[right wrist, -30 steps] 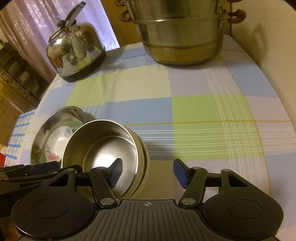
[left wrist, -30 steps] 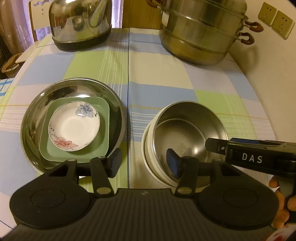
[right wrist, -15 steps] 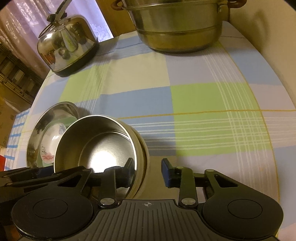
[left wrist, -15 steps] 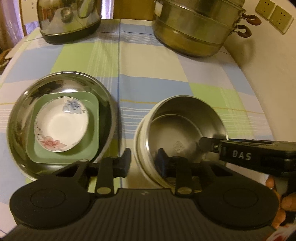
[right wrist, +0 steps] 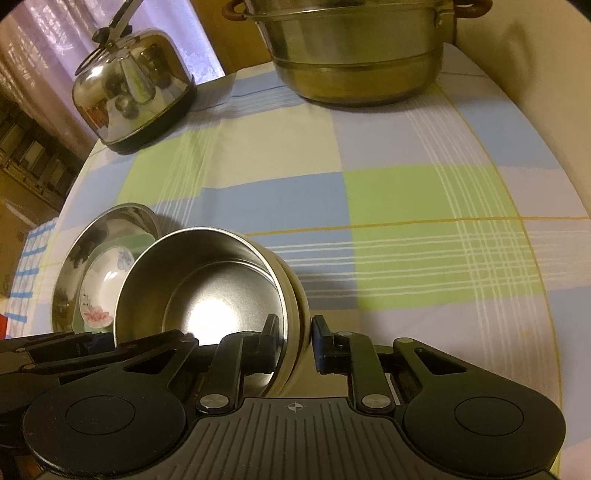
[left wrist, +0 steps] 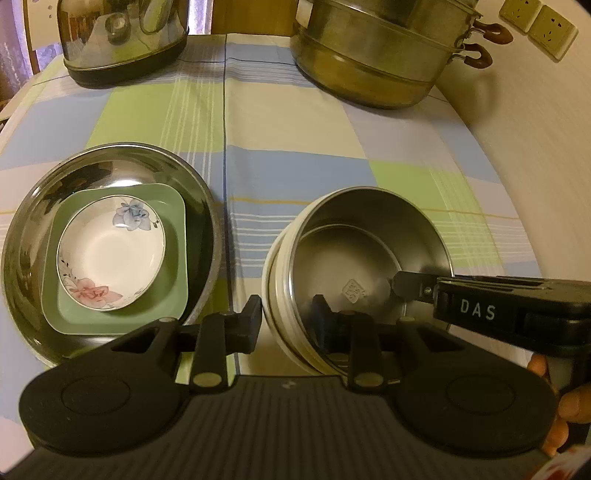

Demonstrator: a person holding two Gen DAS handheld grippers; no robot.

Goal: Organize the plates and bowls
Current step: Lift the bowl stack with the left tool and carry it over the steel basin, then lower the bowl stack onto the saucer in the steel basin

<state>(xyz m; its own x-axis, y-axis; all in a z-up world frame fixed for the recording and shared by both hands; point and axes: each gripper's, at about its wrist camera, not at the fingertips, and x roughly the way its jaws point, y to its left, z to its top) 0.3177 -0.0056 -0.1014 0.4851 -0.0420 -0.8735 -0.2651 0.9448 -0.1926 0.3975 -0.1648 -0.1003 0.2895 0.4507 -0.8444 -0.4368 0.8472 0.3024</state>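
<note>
The left gripper (left wrist: 286, 319) and right gripper (right wrist: 293, 341) are seen clamped on opposite rims of the nested steel bowl (left wrist: 354, 258), tilted on the checked tablecloth (left wrist: 295, 122) just right of the plate stack (left wrist: 110, 251).

Home dining table | checked tablecloth (left wrist: 288, 122) | steel kettle (right wrist: 129, 92), stacked steamer pot (left wrist: 380, 55) | wall sockets (left wrist: 537, 27) | curtained window (right wrist: 44, 48)

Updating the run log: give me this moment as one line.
left gripper: shut on bowl rim | right gripper: shut on bowl rim | plates: stacked beside
</note>
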